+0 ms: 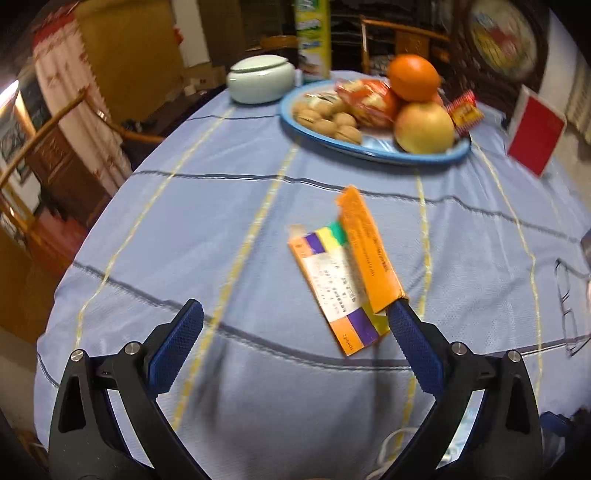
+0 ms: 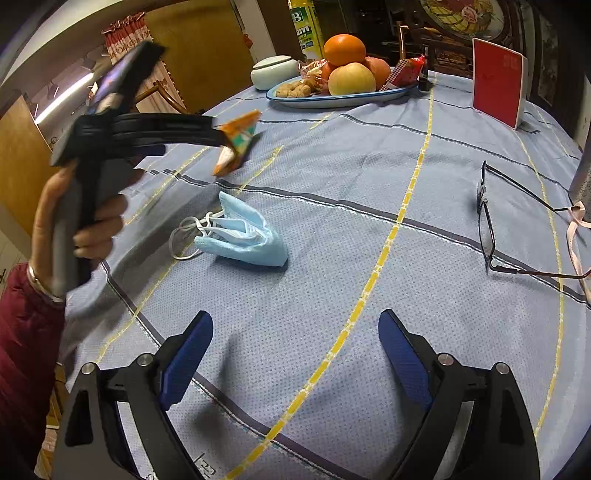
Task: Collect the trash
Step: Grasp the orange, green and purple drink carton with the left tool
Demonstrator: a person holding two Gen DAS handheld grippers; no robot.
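Observation:
An orange cardboard box with purple, yellow and green stripes [image 1: 343,273] hangs in the air above the blue tablecloth [image 1: 207,221]. It touches the right fingertip [image 1: 400,317] of my left gripper [image 1: 295,317], whose jaws stand wide open. In the right wrist view the box [image 2: 238,142] sits at the tip of the left gripper [image 2: 218,136], well above the cloth. A crumpled light blue face mask [image 2: 243,236] lies on the cloth ahead of my right gripper [image 2: 295,328], which is open and empty.
A blue-rimmed plate [image 2: 332,98] with an orange, apples, walnuts and snack packets stands at the far side. Beside it are a pale lidded jar [image 2: 273,72] and a green bottle [image 2: 304,29]. A red card [image 2: 498,86] stands far right. Eyeglasses [image 2: 491,221] lie right.

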